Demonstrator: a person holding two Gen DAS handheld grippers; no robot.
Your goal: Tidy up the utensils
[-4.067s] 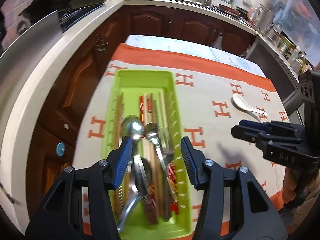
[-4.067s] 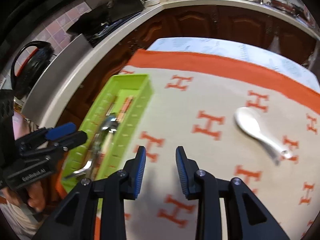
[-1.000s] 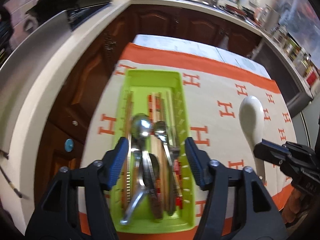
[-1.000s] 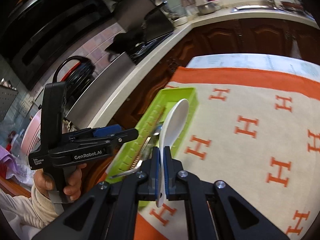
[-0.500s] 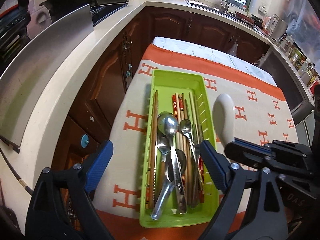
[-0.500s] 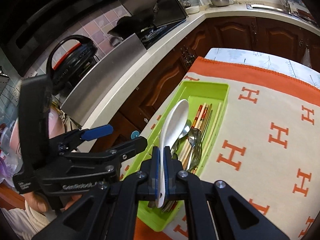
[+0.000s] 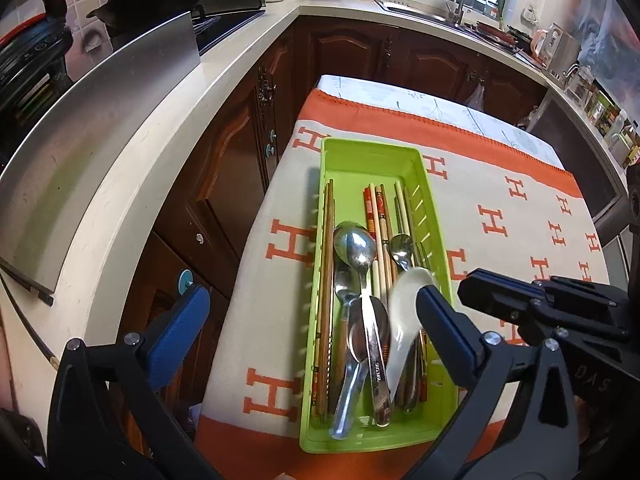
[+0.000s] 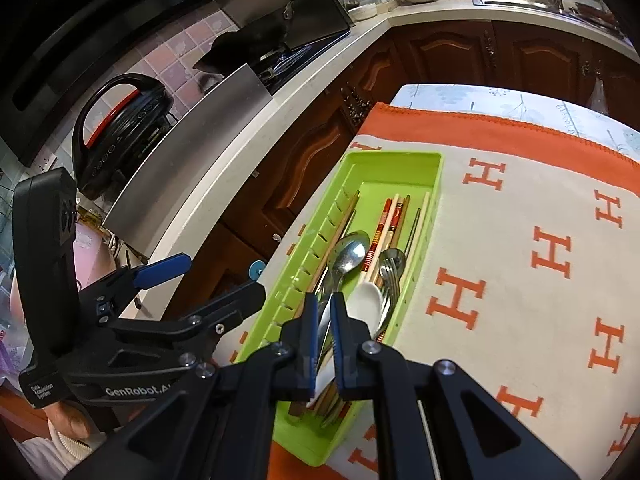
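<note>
Ceramic, glossy and breakable, the white spoon (image 8: 366, 300) was judged best held by its handle; right gripper (image 8: 325, 312) fingers were narrowly parted around it, over the green tray (image 8: 400, 160).

Tray at the left edge of my table, counter running beyond it.

On the cloth (image 7: 500, 208) the tray (image 7: 372, 152) lies lengthwise away from me, near the cloth's left edge. In it, chopsticks (image 7: 378, 216) reach toward the far end, metal spoons (image 7: 354, 246) lie over them nearer me, and the ceramic spoon (image 7: 404, 320) rests on the pile toward the tray's right wall. My left gripper (image 7: 310, 320) hangs above the tray's near end; my right gripper (image 8: 325, 320) is over the same end. The counter (image 7: 152, 168) runs left of the table, the sink (image 7: 420, 12) behind.
</note>
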